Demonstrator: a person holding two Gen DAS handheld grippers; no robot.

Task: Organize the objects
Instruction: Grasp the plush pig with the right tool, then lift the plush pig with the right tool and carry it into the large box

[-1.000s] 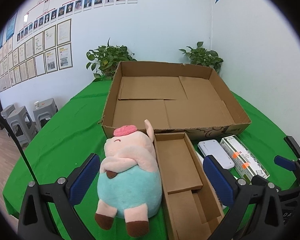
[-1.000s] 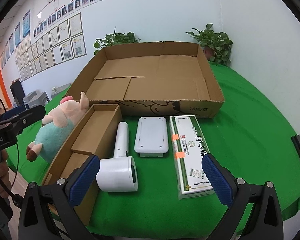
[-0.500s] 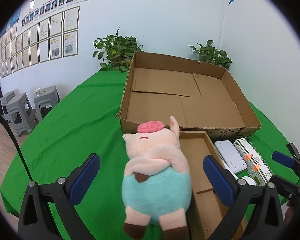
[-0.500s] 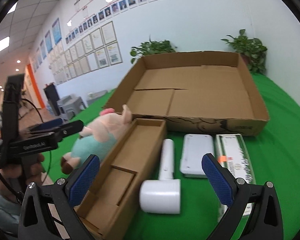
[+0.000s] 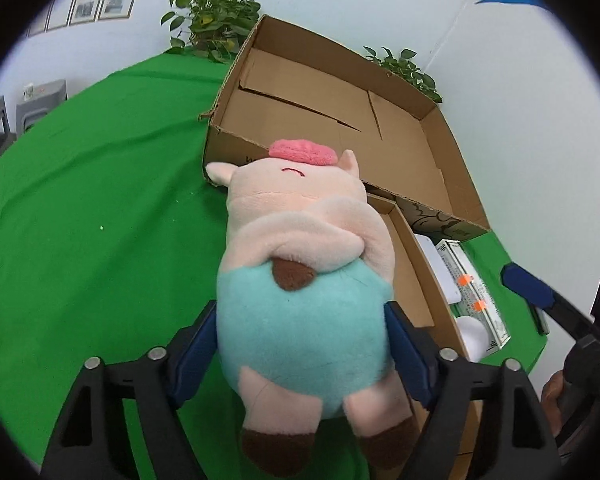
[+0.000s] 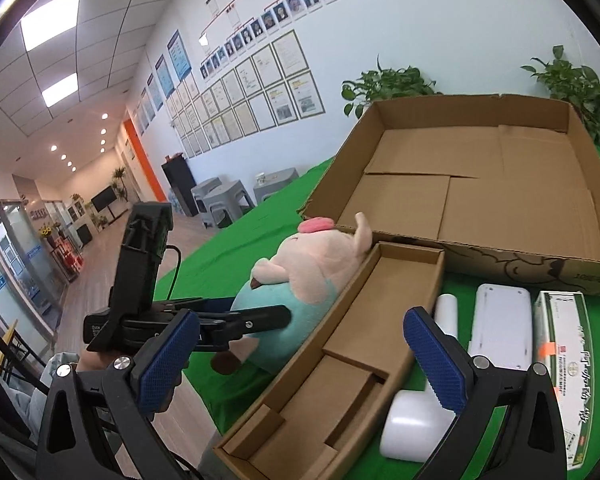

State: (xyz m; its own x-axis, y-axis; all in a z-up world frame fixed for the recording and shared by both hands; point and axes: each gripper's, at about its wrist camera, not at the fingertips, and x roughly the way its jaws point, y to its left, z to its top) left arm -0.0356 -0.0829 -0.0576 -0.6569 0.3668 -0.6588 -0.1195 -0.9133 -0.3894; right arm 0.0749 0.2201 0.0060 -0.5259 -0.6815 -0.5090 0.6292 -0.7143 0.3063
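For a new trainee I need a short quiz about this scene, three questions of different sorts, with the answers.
1. True or false: the plush pig already lies inside the large cardboard box.
2. What sits between the jaws of the left tool? A) the plush pig B) a white hair dryer C) a green-and-white carton
3. Fill in: the right tool is ____ and holds nothing.

Key:
1. False. It lies on the green cloth, outside the box.
2. A. The jaws have just been closing on its teal belly.
3. open
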